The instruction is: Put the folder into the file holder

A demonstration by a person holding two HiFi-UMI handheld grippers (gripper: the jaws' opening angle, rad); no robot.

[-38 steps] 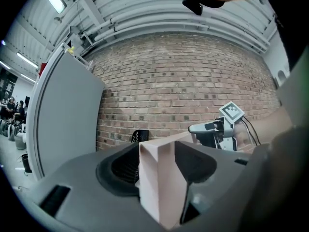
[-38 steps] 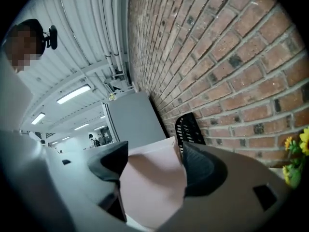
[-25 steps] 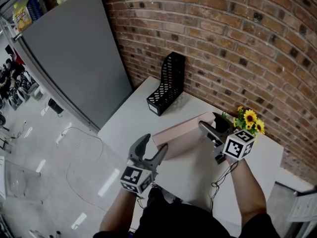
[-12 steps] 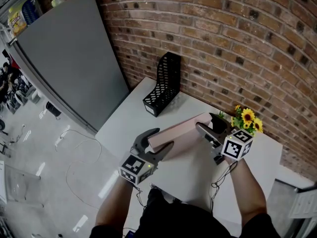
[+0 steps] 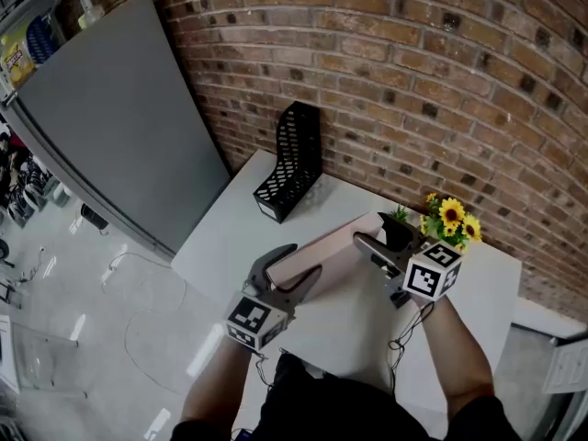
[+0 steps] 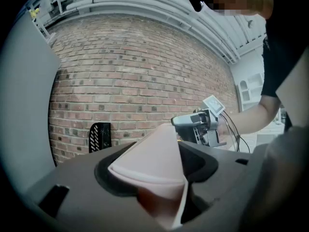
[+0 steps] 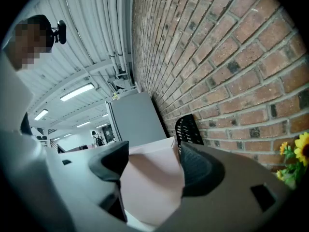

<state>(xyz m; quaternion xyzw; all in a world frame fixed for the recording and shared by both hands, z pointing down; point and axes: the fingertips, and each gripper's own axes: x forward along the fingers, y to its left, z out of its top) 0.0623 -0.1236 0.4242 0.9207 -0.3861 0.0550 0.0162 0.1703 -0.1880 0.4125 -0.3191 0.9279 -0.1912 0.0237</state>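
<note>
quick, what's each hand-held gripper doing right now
left hand-held gripper: jaws have just been closing, now gripping the pink folder at one end
right hand-held gripper: shut on the other end of the same folder

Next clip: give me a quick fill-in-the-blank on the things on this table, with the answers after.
The folder between the jaws of the right gripper is ___ in colour.
The file holder, on the table by the brick wall, is ___ in colour.
The flowers have ___ petals.
Missing words: pink; black; yellow.
</note>
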